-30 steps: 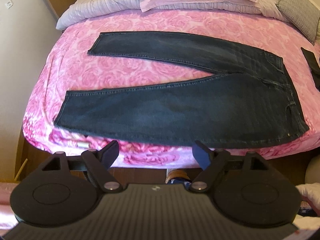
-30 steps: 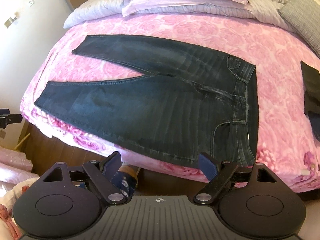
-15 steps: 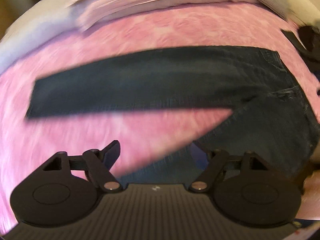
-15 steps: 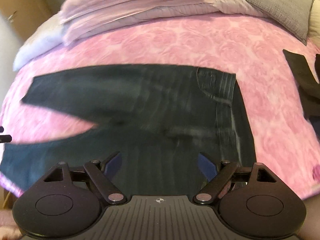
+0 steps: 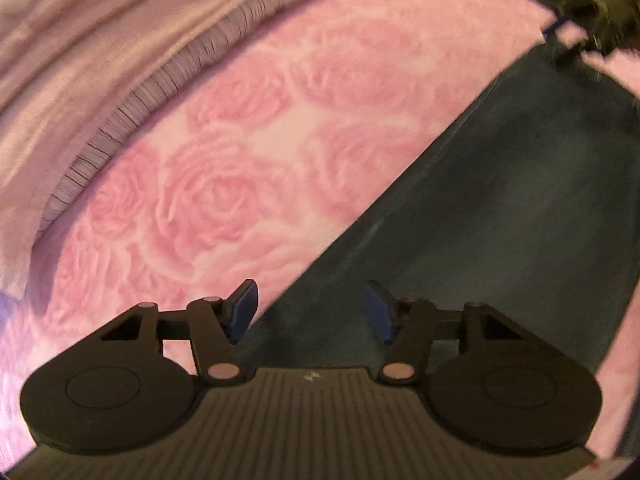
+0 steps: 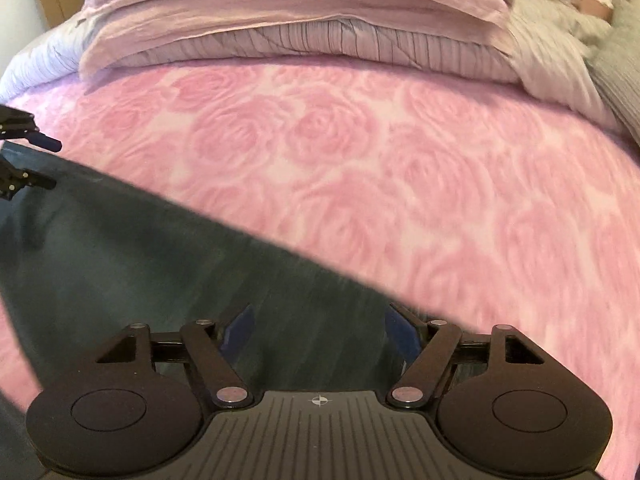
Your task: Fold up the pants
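Note:
The dark blue jeans (image 5: 500,220) lie flat on the pink rose bedspread (image 5: 240,180). My left gripper (image 5: 310,312) is open and low over the far edge of a leg. That edge runs between its fingers, with the left pad over bedspread and the right pad over denim. In the right wrist view the jeans (image 6: 140,272) fill the lower left. My right gripper (image 6: 320,328) is open just above them, its right finger close to the denim's far edge. Each gripper shows in the other's view: the right gripper (image 5: 592,4), blurred, and the left gripper (image 6: 24,160) at the left border.
A folded lilac duvet (image 6: 300,12) and a striped quilt (image 6: 340,44) are stacked along the far side of the bed. A grey pillow (image 6: 618,68) lies at the far right. Bare pink bedspread (image 6: 440,180) stretches between the jeans and the bedding.
Both grippers have moved from the bed's near edge forward and down across the jeans to their far edge. The views are much closer and blurred. Both stay open.

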A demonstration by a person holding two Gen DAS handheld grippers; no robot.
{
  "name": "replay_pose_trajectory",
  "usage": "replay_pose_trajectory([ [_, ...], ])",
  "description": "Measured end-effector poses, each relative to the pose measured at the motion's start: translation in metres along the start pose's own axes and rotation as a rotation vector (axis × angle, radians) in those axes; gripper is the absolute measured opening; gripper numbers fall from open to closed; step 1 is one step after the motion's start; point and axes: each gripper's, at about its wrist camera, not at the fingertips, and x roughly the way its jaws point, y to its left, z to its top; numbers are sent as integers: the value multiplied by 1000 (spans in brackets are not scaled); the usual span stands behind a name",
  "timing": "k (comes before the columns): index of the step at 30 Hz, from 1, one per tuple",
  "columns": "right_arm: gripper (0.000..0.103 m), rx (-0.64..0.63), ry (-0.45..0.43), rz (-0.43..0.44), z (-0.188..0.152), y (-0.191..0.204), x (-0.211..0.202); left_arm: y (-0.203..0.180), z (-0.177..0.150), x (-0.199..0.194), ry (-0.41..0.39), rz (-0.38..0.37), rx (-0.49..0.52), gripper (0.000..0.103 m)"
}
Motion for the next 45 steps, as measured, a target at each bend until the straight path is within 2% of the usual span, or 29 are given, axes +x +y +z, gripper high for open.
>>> replay_pose_trajectory([
  [3, 70, -63, 18, 6, 10, -2, 20, 15, -10, 16, 58, -49, 64, 55],
  [7, 70, -108, 60, 12, 16, -8, 47, 34, -16, 21, 53, -133, 48, 57],
  [10, 70, -110, 113, 20, 18, -14, 65, 33, -19, 24, 43, -150, 60, 53],
  [11, 61, -113, 140, 37, 16, -15, 70, 30, -20, 24, 39, -142, 65, 51],
  [13, 48, -118, 148, 60, 14, -14, 73, 23, -21, 19, 21, -136, 78, 33],
  [15, 9, -144, 135, 64, 16, -8, 68, 13, -25, 12, 5, -119, 89, 20],
  [16, 6, -168, 128, 47, 16, -3, 63, 5, -26, 8, 0, -80, 122, 8],
  [18, 2, -245, 68, -12, 11, 12, 42, -9, -30, -5, -21, -8, 143, 6],
  [20, 1, -267, -12, -62, 0, 25, 12, -27, -38, -32, -75, 81, 112, 5],
  [24, 1, -369, -209, -196, -45, 70, -79, -80, -67, -110, -190, 209, -42, 5],
  [26, 1, -431, -279, -252, -79, 101, -125, -121, -88, -153, -211, 263, -93, 5],
  [28, 1, -450, -313, -267, -118, 127, -165, -165, -111, -190, -202, 296, -170, 2],
  [32, 1, -474, -288, -241, -198, 169, -216, -255, -160, -238, -151, 338, -302, 2],
  [35, 2, -488, -166, -200, -254, 191, -218, -312, -197, -236, -42, 313, -437, 3],
  [37, 10, -439, -21, -173, -287, 196, -202, -339, -214, -223, 33, 273, -505, 5],
  [39, 19, -323, 115, -164, -306, 192, -188, -355, -225, -214, 101, 235, -552, 8],
  [40, 21, -221, 151, -140, -311, 185, -188, -359, -227, -216, 110, 223, -583, 9],
  [41, 26, -107, 128, -121, -312, 175, -193, -360, -228, -222, 99, 219, -618, 9],
  [42, 41, 15, 96, -104, -312, 164, -200, -357, -228, -231, 77, 215, -652, 10],
  [43, 49, 184, 55, -91, -312, 147, -207, -352, -227, -241, 54, 217, -680, 11],
  [44, 56, 362, 6, -84, -313, 127, -214, -348, -225, -249, 38, 226, -698, 11],
  [45, 56, 521, -37, -75, -316, 108, -218, -340, -222, -257, 18, 241, -716, 18],
])
